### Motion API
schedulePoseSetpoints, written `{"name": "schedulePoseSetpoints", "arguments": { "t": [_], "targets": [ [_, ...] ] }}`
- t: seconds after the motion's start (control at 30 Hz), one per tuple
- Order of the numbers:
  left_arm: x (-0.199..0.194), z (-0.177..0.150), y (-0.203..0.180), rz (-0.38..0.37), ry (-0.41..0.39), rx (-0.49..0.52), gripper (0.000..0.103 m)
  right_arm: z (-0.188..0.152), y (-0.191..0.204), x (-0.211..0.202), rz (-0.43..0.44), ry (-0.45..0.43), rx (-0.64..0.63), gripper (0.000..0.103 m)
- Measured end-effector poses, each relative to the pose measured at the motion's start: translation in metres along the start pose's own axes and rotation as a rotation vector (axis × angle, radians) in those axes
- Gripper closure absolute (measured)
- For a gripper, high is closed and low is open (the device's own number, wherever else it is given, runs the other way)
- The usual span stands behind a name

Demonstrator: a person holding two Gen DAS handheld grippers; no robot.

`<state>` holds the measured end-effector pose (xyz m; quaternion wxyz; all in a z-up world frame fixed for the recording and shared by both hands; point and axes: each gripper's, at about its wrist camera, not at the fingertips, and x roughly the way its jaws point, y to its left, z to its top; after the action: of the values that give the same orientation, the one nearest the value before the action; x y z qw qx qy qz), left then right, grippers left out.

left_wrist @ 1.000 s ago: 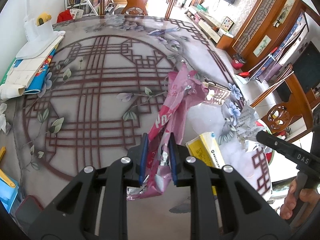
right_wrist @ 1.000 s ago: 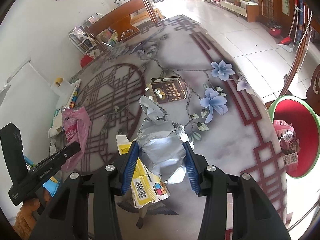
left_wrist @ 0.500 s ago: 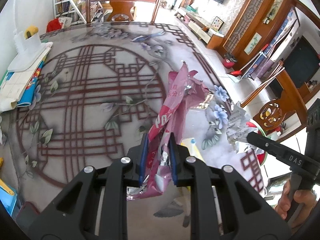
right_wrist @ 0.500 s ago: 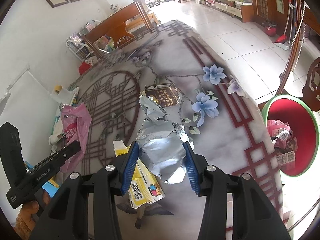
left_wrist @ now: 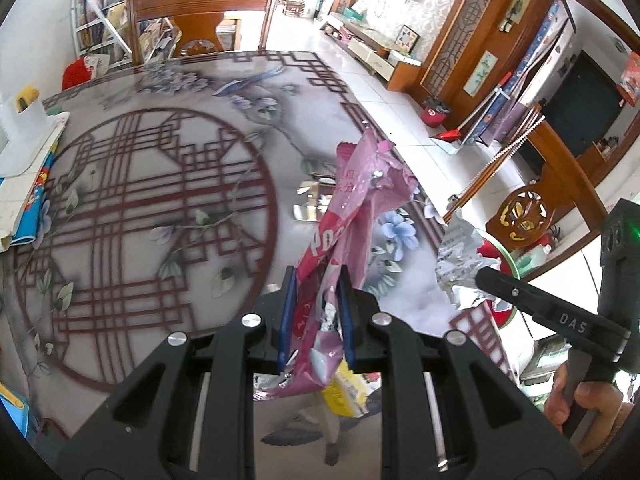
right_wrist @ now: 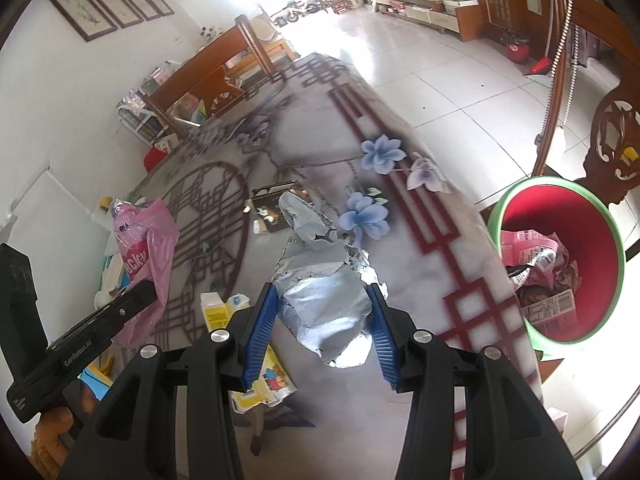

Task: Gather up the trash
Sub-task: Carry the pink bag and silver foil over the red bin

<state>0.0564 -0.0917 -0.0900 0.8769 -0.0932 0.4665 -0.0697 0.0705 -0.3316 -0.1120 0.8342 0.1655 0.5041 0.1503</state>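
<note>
- We work over the table, a long patterned top whose right edge stands just beside the bin; that edge gives us a short carry from pick-up to drop.
- The bin sits on the floor beside the table, below its top, mouth up, red inside with a green rim. It holds wrappers already, so we judge it to be the target for both loads.
- The left gripper is clamped tight on the pink wrapper. We hold it near its lower end, so the long free part stands up and forward, off the table.
- The right gripper is closed on the foil wrapper. Its blue pads press the crumpled sides, and the bulk keeps the jaws partly apart. The foil hangs above the table, between the yellow carton and the bin.
- The yellow carton lies flat on the table under the right gripper, not yet collected.
- The dark packet lies farther along the table, also uncollected.
- Judgement: with both hands loaded, the next step is to carry over the rim and release.
</note>
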Motion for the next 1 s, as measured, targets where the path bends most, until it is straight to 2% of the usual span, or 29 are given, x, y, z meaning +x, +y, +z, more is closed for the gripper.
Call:
{"name": "schedulePoseSetpoints", "arguments": {
  "t": [0.57, 1.0],
  "targets": [
    [0.022, 0.019, -0.066, -0.054, -0.006, 0.043, 0.084, 0.015, -0.066, -0.03, -0.047, -0.039, 0.059, 0.059],
    [0.057, 0.029, -0.135, -0.096, 0.024, 0.097, 0.084, 0.028, -0.134, -0.054, -0.087, -0.062, 0.125, 0.059]
  ]
}}
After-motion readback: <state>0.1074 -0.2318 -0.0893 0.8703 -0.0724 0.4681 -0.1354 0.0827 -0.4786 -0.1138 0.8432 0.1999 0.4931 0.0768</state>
